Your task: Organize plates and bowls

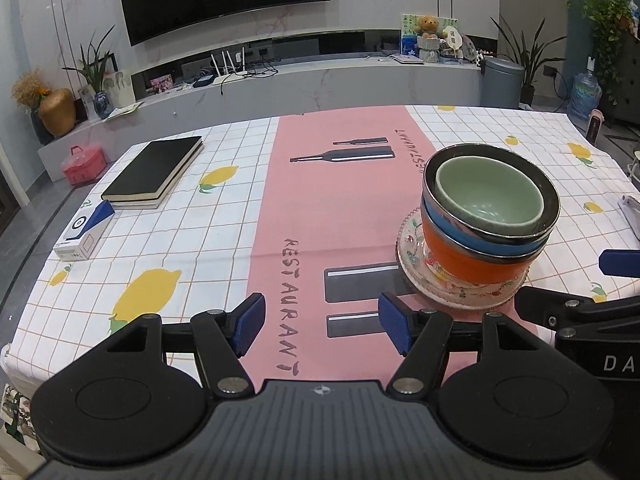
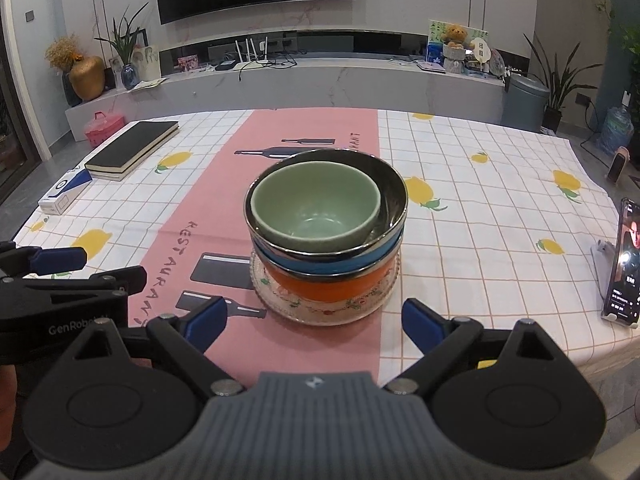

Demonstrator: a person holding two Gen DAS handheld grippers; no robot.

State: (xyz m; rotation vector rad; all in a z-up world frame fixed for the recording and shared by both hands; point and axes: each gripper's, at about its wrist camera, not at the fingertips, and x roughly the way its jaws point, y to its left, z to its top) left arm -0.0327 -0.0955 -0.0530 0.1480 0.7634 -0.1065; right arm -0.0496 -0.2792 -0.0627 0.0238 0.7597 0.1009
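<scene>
A stack stands on the pink runner: a clear patterned glass plate at the bottom, an orange bowl on it, a blue steel-rimmed bowl nested in that, and a pale green bowl tilted inside on top. My right gripper is open, just in front of the stack, with nothing between its fingers. My left gripper is open over the runner, to the left of the stack and apart from it.
A black notebook and a white and blue box lie at the table's far left. A phone on a stand is at the right edge. The lemon-print cloth covers the table; a TV console stands behind.
</scene>
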